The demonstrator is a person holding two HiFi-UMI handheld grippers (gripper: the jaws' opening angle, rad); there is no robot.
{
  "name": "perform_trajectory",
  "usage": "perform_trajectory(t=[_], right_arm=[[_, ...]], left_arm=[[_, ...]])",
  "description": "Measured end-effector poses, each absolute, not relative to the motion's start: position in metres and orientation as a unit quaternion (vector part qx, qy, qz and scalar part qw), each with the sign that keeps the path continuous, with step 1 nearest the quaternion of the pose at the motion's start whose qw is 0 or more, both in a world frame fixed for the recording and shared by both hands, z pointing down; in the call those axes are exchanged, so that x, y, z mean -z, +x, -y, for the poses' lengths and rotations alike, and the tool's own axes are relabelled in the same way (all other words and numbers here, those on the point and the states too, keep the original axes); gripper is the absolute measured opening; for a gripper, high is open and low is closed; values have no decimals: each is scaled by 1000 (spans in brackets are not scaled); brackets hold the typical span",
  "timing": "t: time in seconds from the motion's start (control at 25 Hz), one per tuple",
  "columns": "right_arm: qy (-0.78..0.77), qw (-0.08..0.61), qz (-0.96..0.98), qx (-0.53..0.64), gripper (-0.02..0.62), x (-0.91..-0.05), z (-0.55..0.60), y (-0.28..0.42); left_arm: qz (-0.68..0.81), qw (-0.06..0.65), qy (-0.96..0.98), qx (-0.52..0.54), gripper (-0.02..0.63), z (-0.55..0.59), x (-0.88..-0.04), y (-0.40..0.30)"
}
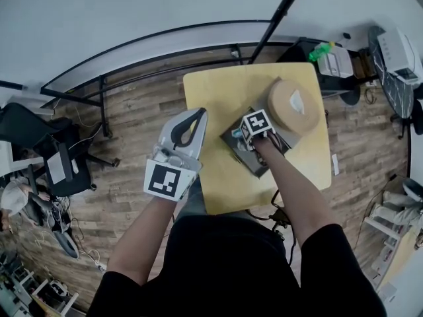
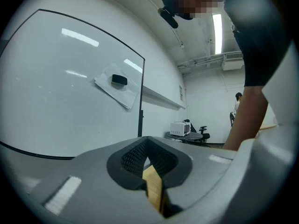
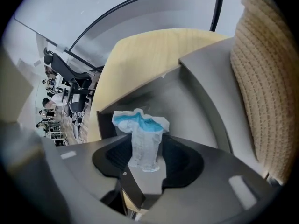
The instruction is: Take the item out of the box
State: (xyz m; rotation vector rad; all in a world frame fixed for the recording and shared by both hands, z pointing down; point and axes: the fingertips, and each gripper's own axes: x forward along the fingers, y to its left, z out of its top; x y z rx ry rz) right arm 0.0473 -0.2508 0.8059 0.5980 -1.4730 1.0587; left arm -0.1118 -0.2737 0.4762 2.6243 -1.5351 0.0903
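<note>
A crumpled white and blue packet (image 3: pixel 140 122) sticks up between the pads of my right gripper (image 3: pixel 147 146), which is shut on its narrow middle. In the head view that gripper (image 1: pixel 246 136) reaches into the open grey box (image 1: pixel 256 166) on the yellow table (image 1: pixel 225 91), with a bit of the packet (image 1: pixel 236 133) showing at its tip. The box's grey wall (image 3: pixel 196 101) lies behind the packet. My left gripper (image 1: pixel 196 115) hangs raised over the table's left edge, away from the box. Its jaws (image 2: pixel 147 141) meet with nothing between them.
A round woven basket (image 1: pixel 294 104) stands right beside the box, filling the right side of the right gripper view as a woven wall (image 3: pixel 264 78). A black stand pole (image 1: pixel 281 8) slants behind the table. An office chair (image 1: pixel 59 157) is at left, a printer (image 1: pixel 400 55) at far right.
</note>
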Motion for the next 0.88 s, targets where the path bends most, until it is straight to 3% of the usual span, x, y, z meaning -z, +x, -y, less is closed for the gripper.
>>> perform_trajectory(t=[0.08,0.28,0.88], right_arm=[[253,578,631,-453,158,-805,249,46],[250,582,635,-443,97,-805,248,42],[255,590,646,-411,81,-782,251,55]], left_arm=[[503,49,862,-31,-2,272,-477,-111],[503,49,863,-30,-2,270,-478,-109],[493,42,869,-22,-2,262,-468,-96]])
